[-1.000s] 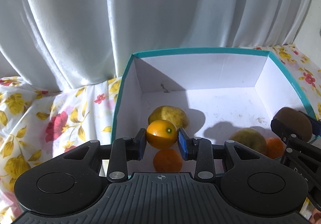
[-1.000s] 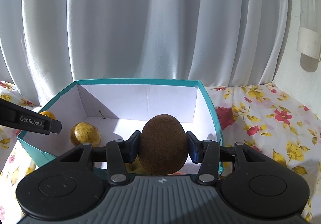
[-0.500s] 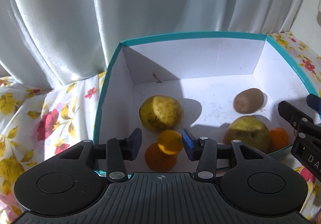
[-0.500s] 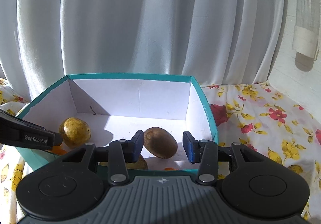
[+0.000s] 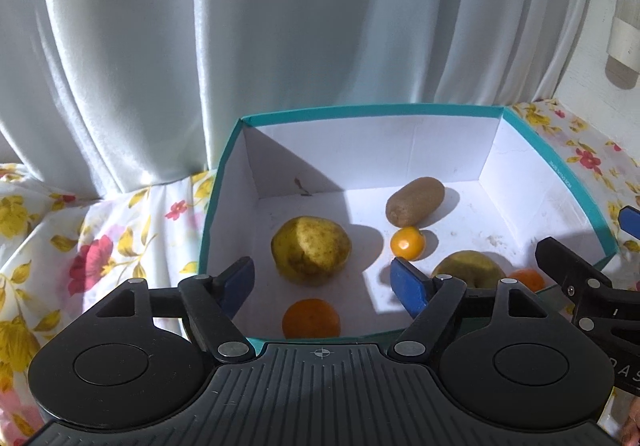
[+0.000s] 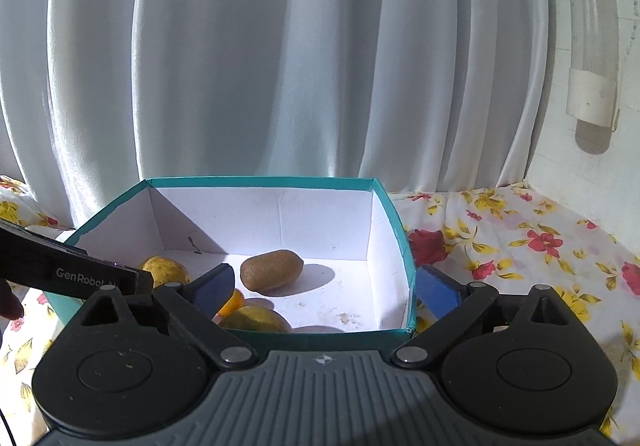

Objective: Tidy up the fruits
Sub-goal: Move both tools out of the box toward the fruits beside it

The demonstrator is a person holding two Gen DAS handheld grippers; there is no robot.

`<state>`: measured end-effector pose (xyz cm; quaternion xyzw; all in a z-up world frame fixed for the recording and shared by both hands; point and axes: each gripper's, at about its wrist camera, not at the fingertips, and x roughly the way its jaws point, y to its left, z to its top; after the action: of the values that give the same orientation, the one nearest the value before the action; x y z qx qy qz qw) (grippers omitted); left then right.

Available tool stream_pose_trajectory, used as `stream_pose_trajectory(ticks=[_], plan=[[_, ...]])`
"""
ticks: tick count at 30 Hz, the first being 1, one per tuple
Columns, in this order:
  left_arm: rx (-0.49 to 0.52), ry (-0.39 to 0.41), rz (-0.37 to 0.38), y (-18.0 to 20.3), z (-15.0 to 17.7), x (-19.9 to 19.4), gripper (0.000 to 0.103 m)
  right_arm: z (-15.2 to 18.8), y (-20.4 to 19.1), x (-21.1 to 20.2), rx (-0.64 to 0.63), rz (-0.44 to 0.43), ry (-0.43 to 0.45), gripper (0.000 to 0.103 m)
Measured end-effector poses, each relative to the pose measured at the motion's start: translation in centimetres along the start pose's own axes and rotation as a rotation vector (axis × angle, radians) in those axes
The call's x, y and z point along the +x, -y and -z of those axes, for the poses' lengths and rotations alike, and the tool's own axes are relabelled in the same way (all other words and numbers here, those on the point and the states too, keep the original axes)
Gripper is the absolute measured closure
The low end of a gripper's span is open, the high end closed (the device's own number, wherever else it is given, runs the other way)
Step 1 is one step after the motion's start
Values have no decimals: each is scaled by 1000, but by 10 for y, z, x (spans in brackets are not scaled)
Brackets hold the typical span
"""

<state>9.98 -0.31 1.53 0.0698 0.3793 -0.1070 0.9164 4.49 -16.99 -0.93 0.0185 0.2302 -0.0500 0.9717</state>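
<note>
A teal box (image 5: 560, 162) with a white inside holds the fruit. A brown kiwi (image 5: 415, 201) lies near its back wall, with a small orange fruit (image 5: 407, 243) just in front of it. A yellow pear (image 5: 311, 250) sits left of centre, a tangerine (image 5: 311, 319) by the near wall, a second pear (image 5: 468, 270) and another tangerine (image 5: 528, 279) at the right. My left gripper (image 5: 322, 282) hangs over the near wall, its jaws opening with nothing between them. My right gripper (image 6: 326, 288) hovers at the box's near right corner, jaws opening and empty; the kiwi (image 6: 271, 270) lies beyond them.
A flowered cloth (image 6: 520, 242) covers the surface around the box (image 6: 400, 230). White curtains (image 5: 280, 46) hang right behind it. A white wall with a pipe (image 6: 592, 46) stands at the right. The other gripper's arm (image 6: 72, 274) reaches in from the left.
Both grippers let go: the small orange fruit dropped from the left one and rolled toward the kiwi, which fell from the right one onto the box floor. Both sets of jaws spread wide.
</note>
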Motion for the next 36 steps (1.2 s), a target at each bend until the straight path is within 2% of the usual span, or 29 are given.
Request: stream_pose_trajectory(ticks=[10, 14, 18, 24, 28, 36], plan=[[-17, 68, -23, -15, 28, -43, 20, 13, -13, -32, -78, 13, 95, 0], [-37, 94, -4, -21, 42, -60, 20, 25, -21, -42, -95, -17, 36, 0], [-39, 93, -17, -23, 58, -71, 20, 35, -26, -50, -85, -48, -11, 0], [-49, 62, 2, -26, 81, -79, 20, 48, -40, -67, -120, -87, -32, 0], [-15, 53, 24, -19, 94, -83, 20, 56, -46, -72, -142, -77, -44, 0], [48, 57, 71, -6, 109, -87, 20, 62, -39, -80, -107, -27, -71, 0]])
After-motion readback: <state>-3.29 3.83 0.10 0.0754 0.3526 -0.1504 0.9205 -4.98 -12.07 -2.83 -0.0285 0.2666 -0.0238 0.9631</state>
